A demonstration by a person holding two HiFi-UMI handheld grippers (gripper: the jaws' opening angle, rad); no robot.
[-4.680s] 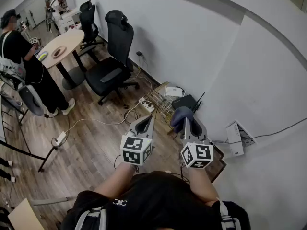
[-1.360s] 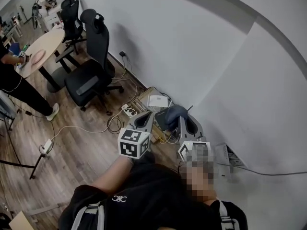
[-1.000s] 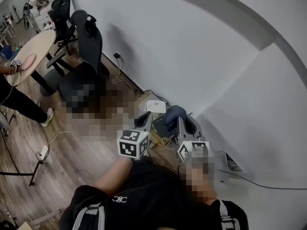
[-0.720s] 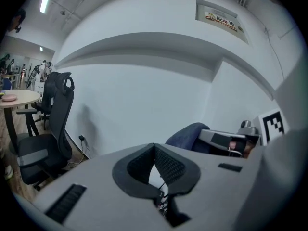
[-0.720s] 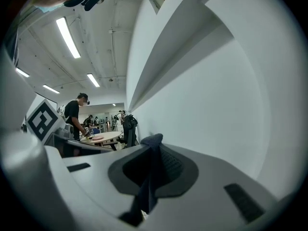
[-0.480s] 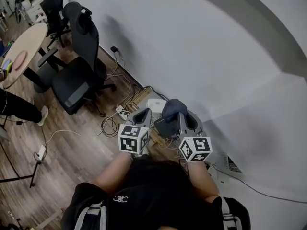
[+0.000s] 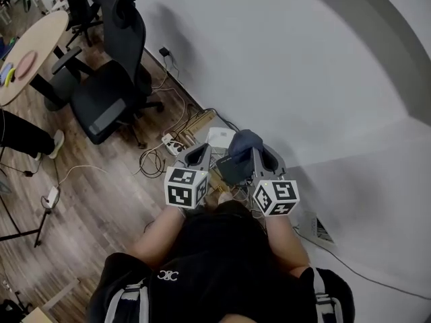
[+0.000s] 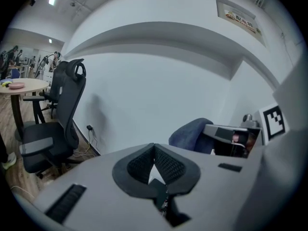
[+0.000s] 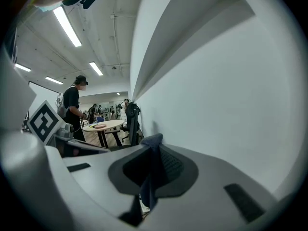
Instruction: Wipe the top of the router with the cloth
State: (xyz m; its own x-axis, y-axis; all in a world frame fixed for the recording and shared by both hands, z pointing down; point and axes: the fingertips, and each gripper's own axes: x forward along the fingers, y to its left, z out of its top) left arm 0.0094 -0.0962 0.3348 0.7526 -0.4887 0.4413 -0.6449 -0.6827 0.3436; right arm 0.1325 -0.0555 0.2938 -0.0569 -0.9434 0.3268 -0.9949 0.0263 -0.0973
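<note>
Right gripper [image 9: 154,150] is found clamped on the dark blue cloth [image 7: 246,142], a fold of which is pinched between the pads and stands proud of the tips. The cloth is thus carried at the front of the tool, bunched, where it can be pressed down as a wiping pad.

In the head view the flat black router [image 7: 234,169] is seen low on the floor against the wall, directly beneath the two tools. The cloth is held at about 1 o'clock from it, seemingly above its far edge; whether the two touch cannot be told. The wiping stroke is judged not yet begun.

Left gripper [image 8: 154,149] is noted with its jaws together and nothing between them. It is held at about 9 o'clock from the router, probably kept clear or ready to steady the casing.

A small white rounded box [image 7: 220,137] is set at 11 o'clock, just beside the router. A white power strip [image 7: 172,147] with loose cables is recorded at 10 o'clock, and snagging on these is a risk to be watched. Further out along 10 o'clock a black mesh office chair [image 7: 108,96] stands on the wood-plank floor [image 7: 101,194], with a round pale table [image 7: 30,49] beyond it.
</note>
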